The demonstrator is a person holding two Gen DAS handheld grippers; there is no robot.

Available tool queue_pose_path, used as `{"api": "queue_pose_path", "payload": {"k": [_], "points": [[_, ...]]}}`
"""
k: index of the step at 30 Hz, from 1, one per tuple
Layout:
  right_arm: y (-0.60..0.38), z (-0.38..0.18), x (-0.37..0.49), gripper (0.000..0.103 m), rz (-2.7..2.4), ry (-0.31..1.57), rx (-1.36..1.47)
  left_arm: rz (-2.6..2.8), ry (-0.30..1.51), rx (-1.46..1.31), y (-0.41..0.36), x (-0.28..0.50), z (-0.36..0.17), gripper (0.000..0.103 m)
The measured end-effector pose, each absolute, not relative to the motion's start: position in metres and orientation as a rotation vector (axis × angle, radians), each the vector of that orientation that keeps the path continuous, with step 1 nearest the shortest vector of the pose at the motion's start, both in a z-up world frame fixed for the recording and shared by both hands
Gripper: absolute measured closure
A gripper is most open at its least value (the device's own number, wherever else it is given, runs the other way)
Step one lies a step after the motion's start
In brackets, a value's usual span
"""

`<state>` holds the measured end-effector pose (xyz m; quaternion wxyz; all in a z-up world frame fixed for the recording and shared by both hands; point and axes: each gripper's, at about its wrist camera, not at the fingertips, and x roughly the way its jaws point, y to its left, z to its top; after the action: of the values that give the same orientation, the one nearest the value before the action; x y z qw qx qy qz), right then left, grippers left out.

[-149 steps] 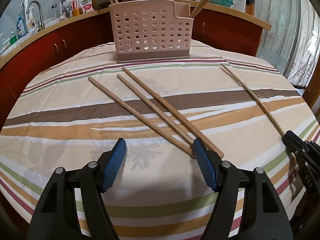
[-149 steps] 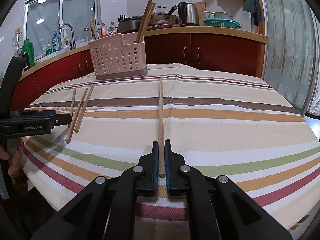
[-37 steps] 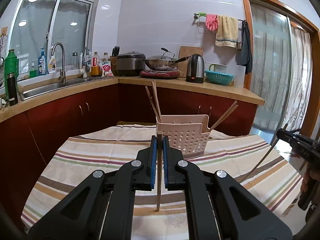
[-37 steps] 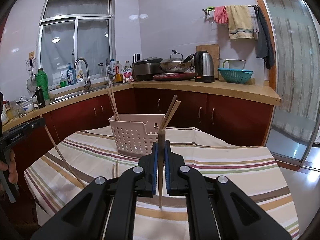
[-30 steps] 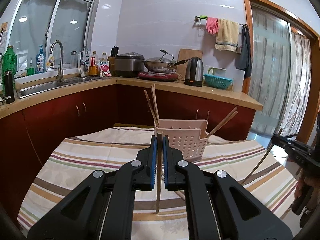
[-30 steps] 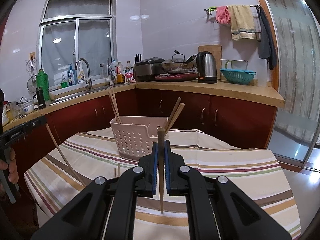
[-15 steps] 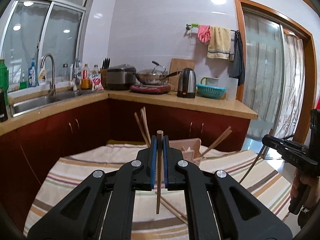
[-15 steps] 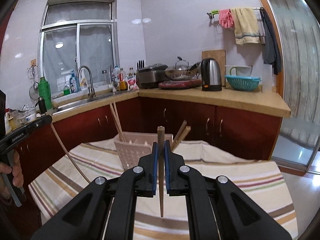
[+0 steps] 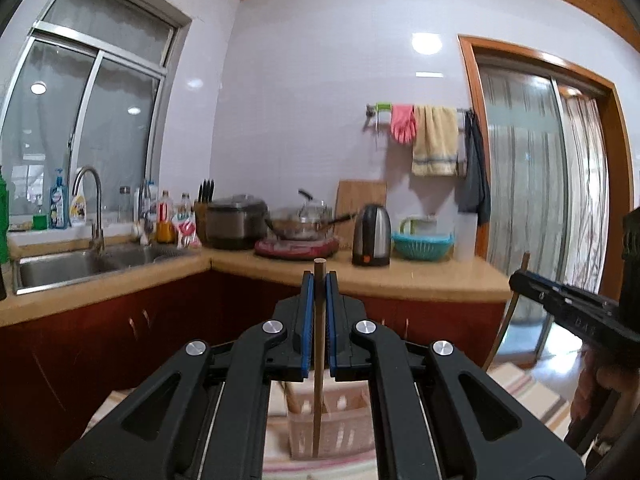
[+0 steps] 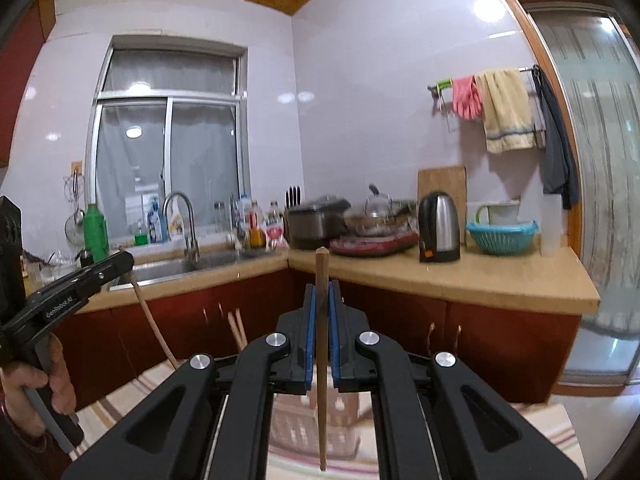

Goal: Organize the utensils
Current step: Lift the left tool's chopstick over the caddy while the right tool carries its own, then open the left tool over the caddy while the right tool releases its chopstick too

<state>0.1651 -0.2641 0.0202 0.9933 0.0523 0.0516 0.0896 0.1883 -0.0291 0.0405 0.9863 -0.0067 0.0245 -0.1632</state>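
Each chopstick [image 9: 319, 360] [image 10: 322, 360] stands upright, clamped between closed jaws: left gripper [image 9: 319, 280], right gripper [image 10: 321, 292]. Pink utensil basket [image 9: 332, 428] sits below both jaws. Only the right view shows the person's hand [image 10: 36, 392].

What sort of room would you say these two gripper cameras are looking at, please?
Most likely a home kitchen: a sink with a tall tap sits under the window, an electric kettle and a wok stand on the wooden counter, and towels hang on a wall rail.
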Motion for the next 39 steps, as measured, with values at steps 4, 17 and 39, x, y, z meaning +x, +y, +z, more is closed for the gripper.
{"api": "queue_pose_path", "payload": {"k": [4, 17, 39], "points": [[-0.263, 0.028, 0.187, 0.096, 0.177, 0.076, 0.112, -0.326, -0.01, -0.028, -0.039, 0.21, 0.058, 0.097], [-0.262, -0.01, 0.263, 0.096, 0.152, 0.109, 0.174, -0.285, 0.089, -0.026, -0.059, 0.296, 0.006, 0.097], [-0.247, -0.075, 0.297, 0.061, 0.122, 0.296, 0.168, -0.283, 0.28, -0.043, -0.052, 0.327, -0.066, 0.052]]}}
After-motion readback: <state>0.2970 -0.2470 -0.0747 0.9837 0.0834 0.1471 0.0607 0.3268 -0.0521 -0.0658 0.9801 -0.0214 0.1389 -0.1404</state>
